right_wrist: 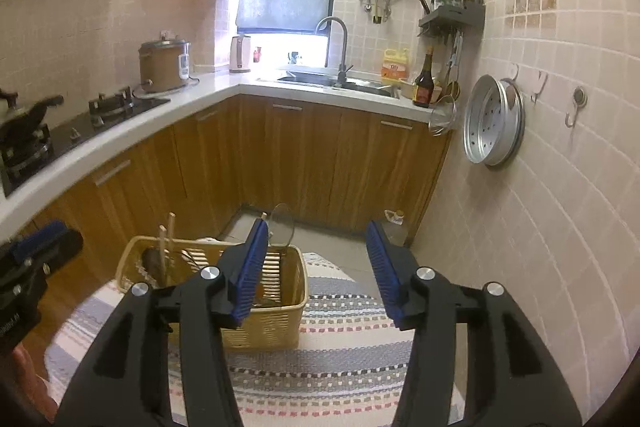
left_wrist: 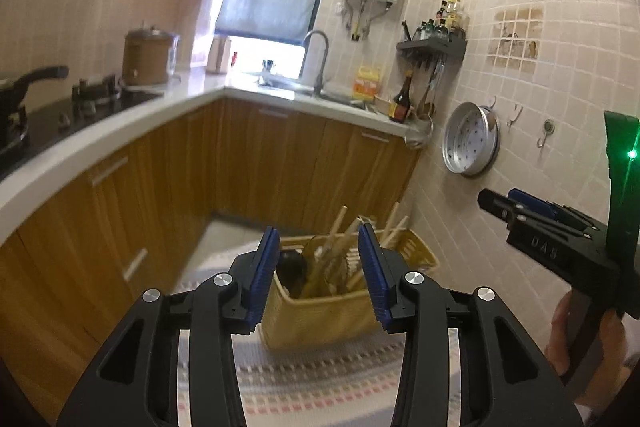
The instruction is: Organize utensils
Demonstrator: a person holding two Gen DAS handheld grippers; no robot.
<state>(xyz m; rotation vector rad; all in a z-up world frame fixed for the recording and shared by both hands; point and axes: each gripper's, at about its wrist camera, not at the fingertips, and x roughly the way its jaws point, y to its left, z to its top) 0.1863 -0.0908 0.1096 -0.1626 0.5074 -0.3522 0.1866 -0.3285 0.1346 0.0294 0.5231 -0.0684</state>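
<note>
A yellow slatted basket (left_wrist: pixel 320 319) (right_wrist: pixel 272 327) stands on a striped cloth. Inside it, wooden chopsticks (left_wrist: pixel 340 231) (right_wrist: pixel 166 247) and a dark ladle head (left_wrist: pixel 292 267) (right_wrist: pixel 152 261) stand upright among several other utensils. A clear glass lid (right_wrist: pixel 282 227) rises at its far side. My left gripper (left_wrist: pixel 319 229) (right_wrist: pixel 48 239) hovers open in front of the basket, nothing between its blue pads. My right gripper (right_wrist: pixel 317 225) (left_wrist: pixel 498 197) is also open and empty, off to the basket's right, held by a hand (left_wrist: pixel 576 339).
An L-shaped white counter (right_wrist: pixel 192 95) over wooden cabinets runs left and behind, with a gas hob and pan (right_wrist: pixel 28 115), rice cooker (right_wrist: pixel 164 65) and sink (right_wrist: pixel 336 81). A metal steamer tray (right_wrist: pixel 494 121) hangs on the tiled right wall. A bottle (right_wrist: pixel 394 227) stands on the floor.
</note>
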